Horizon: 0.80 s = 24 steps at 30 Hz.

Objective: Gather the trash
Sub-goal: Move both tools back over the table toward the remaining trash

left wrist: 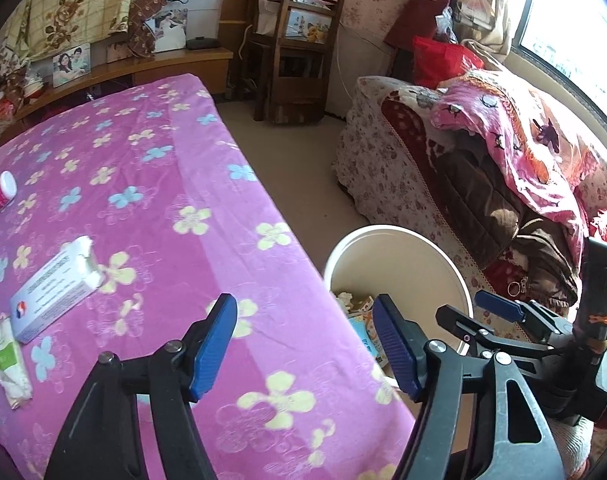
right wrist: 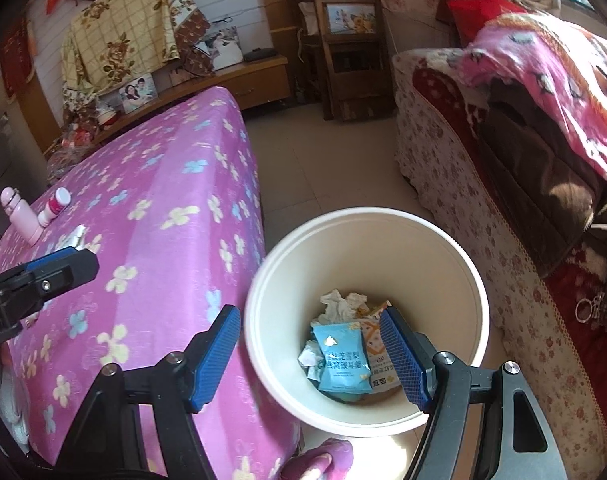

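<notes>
Pink floral tablecloth (left wrist: 207,184) bears a medicine box (left wrist: 53,292) near both wide, empty grippers (left wrist: 303,350) (right wrist: 309,356); a careless sweep could miss the bin (right wrist: 367,216).

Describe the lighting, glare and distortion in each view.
Left wrist view: window blown out white at upper right, strong fisheye bending of the table edge, dark corners. Right wrist view: sunlight falls on the bin wall and sofa; same curved distortion, focus fairly sharp.

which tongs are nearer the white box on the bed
Left. The left tongs hang open over the bed's edge, with the white box just ahead to their left. The right tongs are open over the bin, off the bed.
</notes>
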Motion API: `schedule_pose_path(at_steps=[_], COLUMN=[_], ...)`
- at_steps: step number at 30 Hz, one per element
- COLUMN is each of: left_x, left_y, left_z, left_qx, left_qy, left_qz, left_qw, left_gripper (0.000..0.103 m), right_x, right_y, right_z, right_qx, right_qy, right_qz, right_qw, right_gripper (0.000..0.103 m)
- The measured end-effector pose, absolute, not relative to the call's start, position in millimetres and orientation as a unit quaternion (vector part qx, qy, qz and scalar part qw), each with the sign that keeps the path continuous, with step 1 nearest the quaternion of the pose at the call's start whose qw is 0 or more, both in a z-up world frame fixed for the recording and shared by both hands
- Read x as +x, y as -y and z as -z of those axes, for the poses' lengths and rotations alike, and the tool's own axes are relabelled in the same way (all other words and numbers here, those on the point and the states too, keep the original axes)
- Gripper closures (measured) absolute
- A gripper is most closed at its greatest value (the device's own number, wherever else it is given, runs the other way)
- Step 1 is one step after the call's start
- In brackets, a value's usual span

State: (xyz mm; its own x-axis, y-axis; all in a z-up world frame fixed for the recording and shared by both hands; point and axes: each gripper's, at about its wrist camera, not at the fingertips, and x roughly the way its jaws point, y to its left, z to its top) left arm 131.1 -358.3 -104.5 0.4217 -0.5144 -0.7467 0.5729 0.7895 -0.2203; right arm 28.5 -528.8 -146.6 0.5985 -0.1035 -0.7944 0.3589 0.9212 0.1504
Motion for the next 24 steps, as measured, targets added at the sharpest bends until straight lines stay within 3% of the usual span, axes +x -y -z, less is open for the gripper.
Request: schedule_pose_path(at_steps=[24], left_x=[197], left_y=[153], left_z=[127], left_qx=[-0.037], left_qy=[-0.459], left_qz=[0.147], left_qw=[0.875], left_gripper=[0.032], right_x=[99], right_y=[390], right_z=[133], right_qx=[0.110], right_qy=[-0.445], right_qz=[-0.009], right_qw=[0.889], right_gripper=[0.027])
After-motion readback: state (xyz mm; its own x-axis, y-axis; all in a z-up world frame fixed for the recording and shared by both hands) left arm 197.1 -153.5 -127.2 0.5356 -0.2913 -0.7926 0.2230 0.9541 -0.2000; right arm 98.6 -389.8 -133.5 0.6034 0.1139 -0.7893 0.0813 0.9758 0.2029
